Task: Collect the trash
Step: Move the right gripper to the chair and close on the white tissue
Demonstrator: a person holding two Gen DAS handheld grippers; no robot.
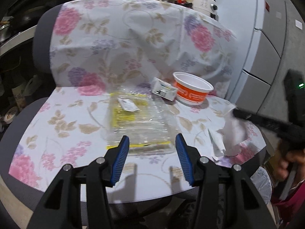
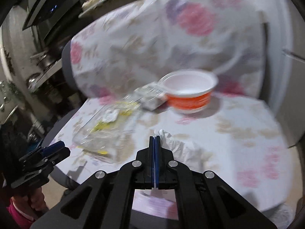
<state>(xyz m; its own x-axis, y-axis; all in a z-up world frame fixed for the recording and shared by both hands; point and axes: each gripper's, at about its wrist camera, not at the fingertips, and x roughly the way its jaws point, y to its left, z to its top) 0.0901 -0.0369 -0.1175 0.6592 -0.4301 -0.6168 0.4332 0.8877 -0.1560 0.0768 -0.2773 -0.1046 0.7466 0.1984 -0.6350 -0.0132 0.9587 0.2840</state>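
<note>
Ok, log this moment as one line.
left hand-held gripper: open, facing clear plastic wrapper | right hand-held gripper: shut on crumpled tissue | orange cup: untouched

Left claw [image 1: 152, 143] open, blue pads either side of a clear plastic wrapper [image 1: 139, 122] with yellow print, lying on a chair [image 1: 38, 43] seat draped in floral cloth [image 1: 133, 43]. Behind it: small white carton [image 1: 164, 91] touching orange-and-white cup [image 1: 192, 90]. Right claw [image 1: 236, 112], blurred, at crumpled white paper [image 1: 232, 133].
</note>
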